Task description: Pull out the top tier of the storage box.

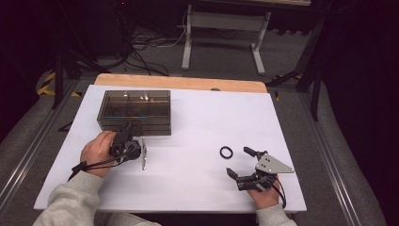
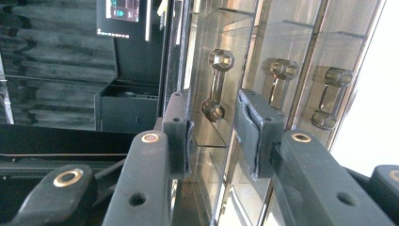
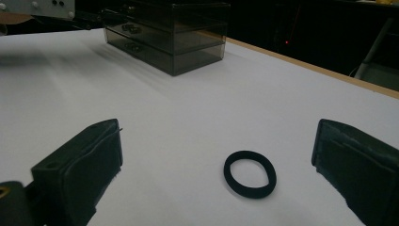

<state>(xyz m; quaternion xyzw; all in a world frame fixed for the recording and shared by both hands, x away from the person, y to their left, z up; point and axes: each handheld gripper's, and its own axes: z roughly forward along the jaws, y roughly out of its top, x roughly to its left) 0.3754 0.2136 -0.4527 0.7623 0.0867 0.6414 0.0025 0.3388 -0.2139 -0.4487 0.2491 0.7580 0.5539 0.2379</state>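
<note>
A smoky see-through drawer box (image 1: 134, 110) stands at the back left of the white table (image 1: 197, 127). My left gripper (image 1: 129, 127) is up against its front. In the left gripper view its jaws (image 2: 214, 106) stand a little apart on either side of one dumbbell-shaped drawer handle (image 2: 216, 84), and the pads (image 2: 181, 129) do not press on it. Two more handles (image 2: 280, 82) show to the right. A black ring (image 1: 220, 152) lies flat on the table at the right. My right gripper (image 1: 238, 161) rests just in front of it, wide open, the ring (image 3: 227, 170) between and ahead of its jaws (image 3: 216, 136).
The box (image 3: 174, 37) is far off at the back of the right gripper view. A wooden strip (image 1: 181, 82) edges the table's far side. Beyond it are a white table frame (image 1: 223, 33) and cables on the floor. A person's hands and grey sleeves come in at the bottom.
</note>
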